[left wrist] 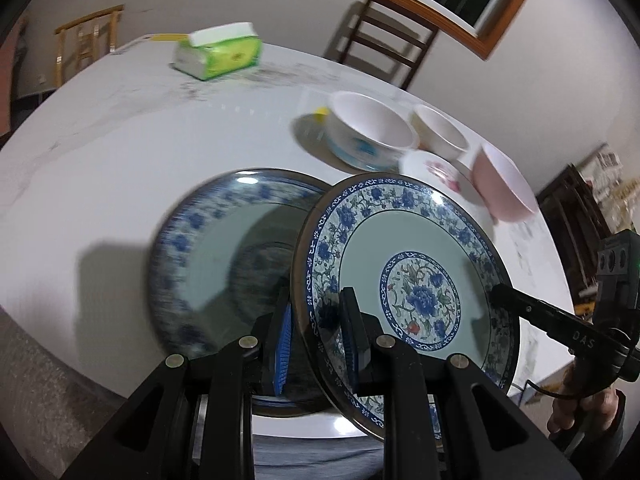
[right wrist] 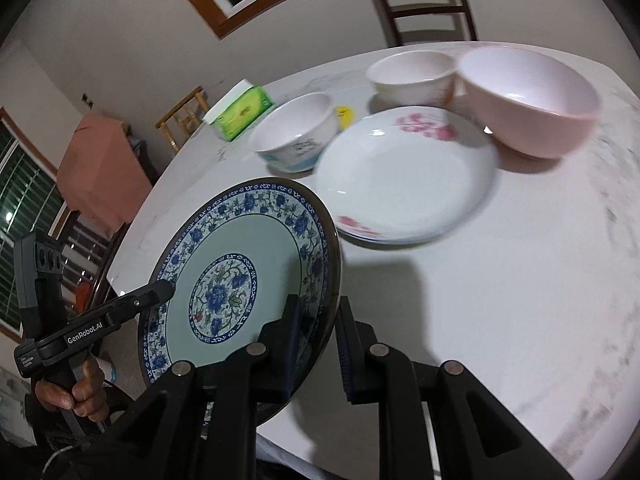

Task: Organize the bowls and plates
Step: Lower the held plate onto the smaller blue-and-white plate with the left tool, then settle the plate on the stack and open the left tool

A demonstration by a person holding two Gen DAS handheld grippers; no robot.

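Observation:
A blue floral plate [left wrist: 400,240] [right wrist: 240,248] hangs tilted above the white table [right wrist: 520,280], held by both grippers. My left gripper [left wrist: 316,300] [right wrist: 166,288] is shut on its near left rim. My right gripper [right wrist: 318,302] [left wrist: 496,294] is shut on the opposite rim. A second blue floral plate [left wrist: 208,256] lies flat on the table under and left of the held one. Farther back stand a white plate with pink flowers [right wrist: 404,176] [left wrist: 432,168], a pink bowl [right wrist: 528,100] [left wrist: 504,180], a white bowl with blue print [right wrist: 296,136] [left wrist: 368,132] and a small white bowl [right wrist: 412,76] [left wrist: 440,132].
A green tissue pack [left wrist: 218,52] [right wrist: 240,114] lies at the table's far side, and a small yellow object [right wrist: 344,114] sits among the bowls. A dark wooden chair [left wrist: 384,44] [right wrist: 424,4] stands behind the table. A person's hand [right wrist: 76,392] grips the left handle.

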